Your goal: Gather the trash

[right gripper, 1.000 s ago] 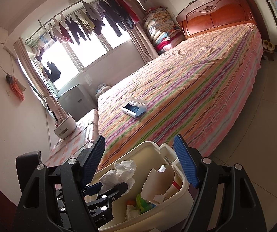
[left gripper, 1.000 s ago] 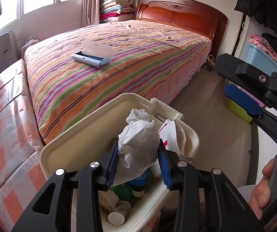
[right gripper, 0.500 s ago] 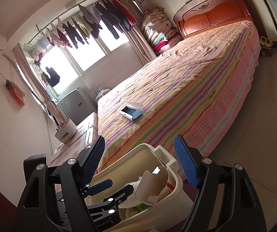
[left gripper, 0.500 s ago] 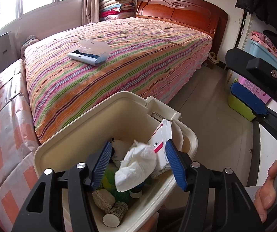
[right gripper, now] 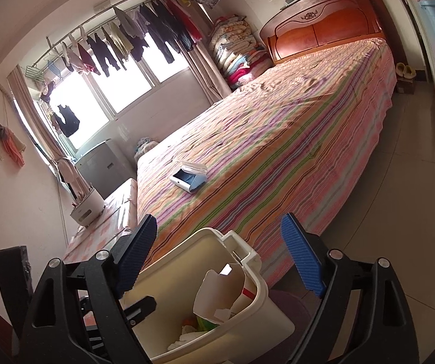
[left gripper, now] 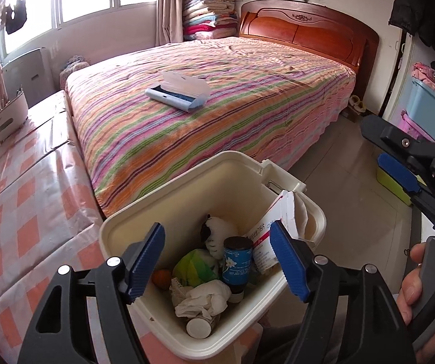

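A cream trash bin (left gripper: 187, 188) stands below me beside the bed; it also shows in the right wrist view (right gripper: 266, 309). A crumpled white tissue (left gripper: 202, 300) lies inside it on top of a blue bottle (left gripper: 237, 261), a torn white box (left gripper: 273, 224) and other rubbish. My left gripper (left gripper: 217, 261) is open and empty, just above the bin's near rim. My right gripper (right gripper: 217, 257) is open and empty, held over the bin from the right; it shows at the right edge of the left wrist view (left gripper: 399, 176).
A bed with a striped cover (left gripper: 217, 97) fills the middle, with an open blue and white case (left gripper: 178, 92) on it. A checked surface (left gripper: 20, 197) lies at the left, holding a white container (left gripper: 6, 115). Coloured storage boxes (left gripper: 433, 112) stand at the right.
My left gripper opened and let go of the white tissue, which dropped into the bin. The left gripper drew back a little. The right gripper stayed open.
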